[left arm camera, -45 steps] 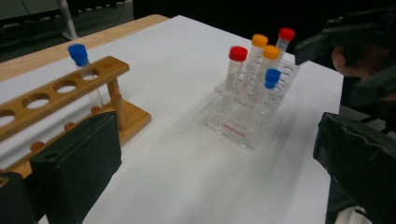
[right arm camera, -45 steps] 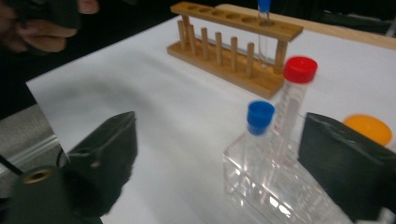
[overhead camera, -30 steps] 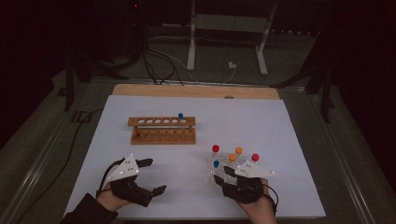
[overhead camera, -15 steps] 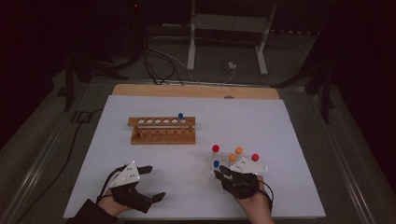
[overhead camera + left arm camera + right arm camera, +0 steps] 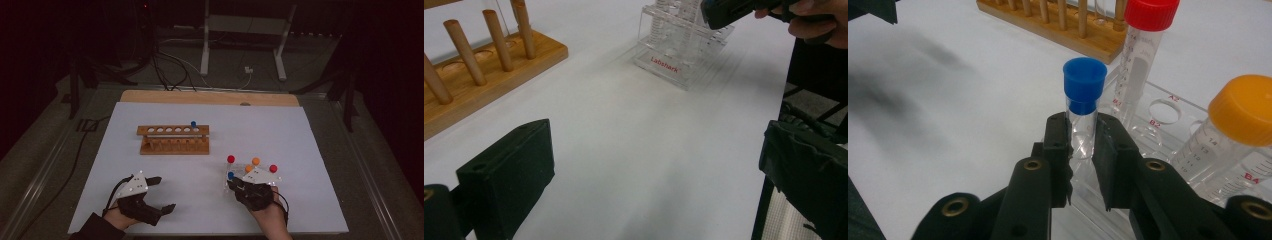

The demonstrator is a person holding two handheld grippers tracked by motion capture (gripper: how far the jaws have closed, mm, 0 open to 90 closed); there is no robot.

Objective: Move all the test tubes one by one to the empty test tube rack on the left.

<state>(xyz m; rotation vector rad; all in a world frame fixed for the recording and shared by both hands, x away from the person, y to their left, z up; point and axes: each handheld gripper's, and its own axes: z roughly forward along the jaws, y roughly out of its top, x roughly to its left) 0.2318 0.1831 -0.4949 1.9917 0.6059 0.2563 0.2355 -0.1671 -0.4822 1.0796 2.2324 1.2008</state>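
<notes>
My right gripper (image 5: 1082,135) is shut on a clear tube with a blue cap (image 5: 1081,95); its jaws have just closed on the glass below the cap. The tube stands upright in the near corner of a clear plastic rack (image 5: 1168,107), beside a red-capped tube (image 5: 1143,45) and an orange-capped tube (image 5: 1243,115). In the high view the right gripper (image 5: 235,182) sits at the rack's near side. My left gripper (image 5: 164,194) rests open on the white sheet at the front left, nothing between its jaws.
A wooden rack (image 5: 174,140) stands mid-table with one blue-capped tube (image 5: 193,124) at its right end. The clear rack (image 5: 240,167) holds red and orange caps. A bare white sheet (image 5: 639,150) lies between the two grippers. Stands and cables lie beyond the table.
In the high view the right hand has edged slightly left, up to the blue cap. The left hand has barely shifted.
</notes>
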